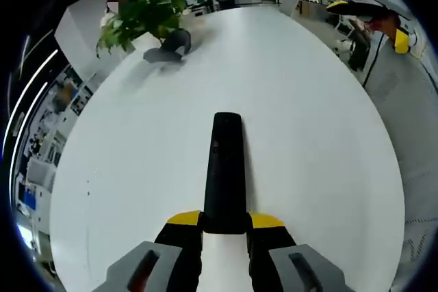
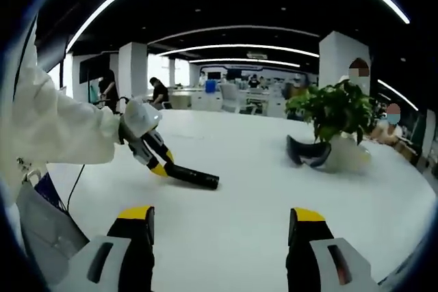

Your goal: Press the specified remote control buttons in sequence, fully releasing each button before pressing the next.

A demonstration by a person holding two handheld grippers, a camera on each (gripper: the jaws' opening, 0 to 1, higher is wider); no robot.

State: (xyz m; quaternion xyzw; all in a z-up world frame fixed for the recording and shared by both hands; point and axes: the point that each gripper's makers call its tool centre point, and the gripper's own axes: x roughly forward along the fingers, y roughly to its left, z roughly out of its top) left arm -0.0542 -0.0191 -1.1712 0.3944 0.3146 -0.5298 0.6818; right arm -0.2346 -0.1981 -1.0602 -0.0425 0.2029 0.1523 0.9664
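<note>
White table [image 1: 328, 141]: left gripper [image 1: 224, 225] clamps black remote control [image 1: 224, 169]; right gripper [image 2: 220, 227] spread wide, holding nothing.

The right gripper [image 2: 222, 237] hangs over the white bench [image 2: 260, 189] with its yellow-tipped fingers [image 2: 135, 218] spread wide and nothing between them. Beyond the left-hand finger, the left gripper [image 2: 159, 162] clamps a black remote control [image 2: 195, 178]. Beyond the right-hand finger stands a potted plant [image 2: 335, 117] beside a dark curved object [image 2: 308, 152].
</note>
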